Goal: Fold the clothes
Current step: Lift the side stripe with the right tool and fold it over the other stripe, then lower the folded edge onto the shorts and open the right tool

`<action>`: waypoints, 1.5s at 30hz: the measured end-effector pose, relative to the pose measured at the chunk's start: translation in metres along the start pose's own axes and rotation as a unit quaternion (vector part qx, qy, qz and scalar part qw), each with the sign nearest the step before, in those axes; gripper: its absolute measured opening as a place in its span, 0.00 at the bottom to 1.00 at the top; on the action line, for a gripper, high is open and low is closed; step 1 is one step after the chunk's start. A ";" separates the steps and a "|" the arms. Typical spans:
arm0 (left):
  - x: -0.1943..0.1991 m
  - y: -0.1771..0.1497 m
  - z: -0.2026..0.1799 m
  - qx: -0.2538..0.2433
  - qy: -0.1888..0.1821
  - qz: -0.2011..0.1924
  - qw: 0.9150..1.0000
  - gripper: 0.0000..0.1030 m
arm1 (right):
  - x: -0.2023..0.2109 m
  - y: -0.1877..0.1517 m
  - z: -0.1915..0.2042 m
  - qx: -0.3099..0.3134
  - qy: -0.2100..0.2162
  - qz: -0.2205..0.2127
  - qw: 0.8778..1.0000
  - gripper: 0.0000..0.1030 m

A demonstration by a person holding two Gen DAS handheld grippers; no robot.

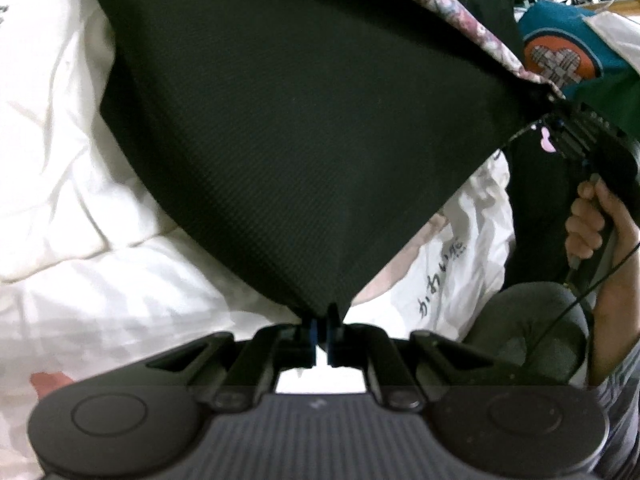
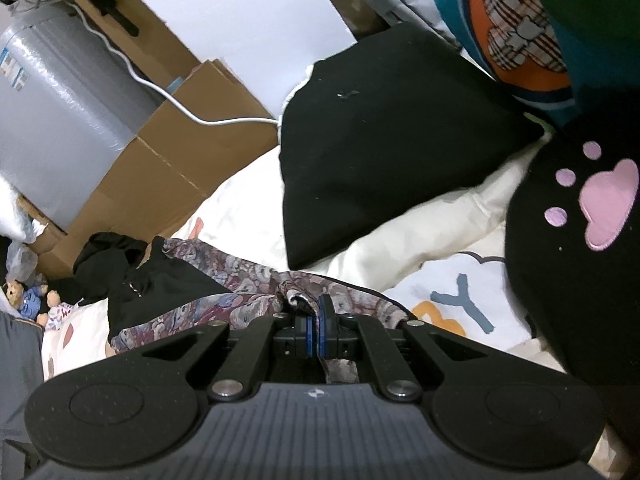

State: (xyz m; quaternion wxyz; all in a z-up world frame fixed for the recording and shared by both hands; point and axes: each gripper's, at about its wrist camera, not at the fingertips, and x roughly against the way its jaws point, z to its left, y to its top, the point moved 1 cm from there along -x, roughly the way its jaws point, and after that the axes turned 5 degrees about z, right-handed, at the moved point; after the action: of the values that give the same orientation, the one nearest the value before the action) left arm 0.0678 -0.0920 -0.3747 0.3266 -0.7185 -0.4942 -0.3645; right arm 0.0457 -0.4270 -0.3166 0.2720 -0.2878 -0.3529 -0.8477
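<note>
Both grippers we hold are clamped on the black garment point(image 1: 288, 120): left gripper point(image 1: 322, 334) pinches its lower corner, right gripper point(image 2: 316, 330) grips its floral trim point(image 2: 224, 280). Garment hangs stretched above the white bedding point(image 1: 80, 200).

The cloth point(image 1: 288, 128) I am holding is black with a fine woven grain, and its edge band point(image 1: 460, 12) carries a crowded print in mauve, grey-blue and pink. My grippers point(image 1: 322, 334) are black with blue pads point(image 2: 308, 334). Under the cloth, the bedding point(image 1: 72, 184) is white; to the right of the cloth it shows dark handwritten script, and elsewhere blue-grey and orange letters point(image 2: 464, 304). Above and right of the cloth is a teal garment point(image 1: 560, 24) with an orange patch bearing a plaid shape. Beside the cloth lies a black pillow point(image 2: 384, 128), and a black garment with a pink paw print point(image 2: 604, 204). Brown cardboard boxes point(image 2: 180, 152) stand beyond the cloth.
</note>
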 end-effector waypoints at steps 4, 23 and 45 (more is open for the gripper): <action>-0.004 0.003 0.001 -0.007 0.005 0.006 1.000 0.04 | -0.004 0.000 -0.004 -0.005 -0.003 0.004 1.000 0.03; 0.002 0.010 -0.006 -0.014 0.033 -0.004 0.999 0.43 | -0.018 -0.007 -0.025 -0.052 -0.032 0.029 0.998 0.33; 0.137 0.053 0.001 0.005 0.074 -0.206 0.976 0.56 | 0.033 -0.002 0.033 -0.014 -0.048 -0.012 0.999 0.36</action>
State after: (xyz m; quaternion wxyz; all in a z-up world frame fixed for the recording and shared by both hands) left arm 0.1515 -0.0425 -0.2647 0.2836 -0.5707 -0.6076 -0.4740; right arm 0.0316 -0.4098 -0.2754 0.2409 -0.3276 -0.3564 -0.8412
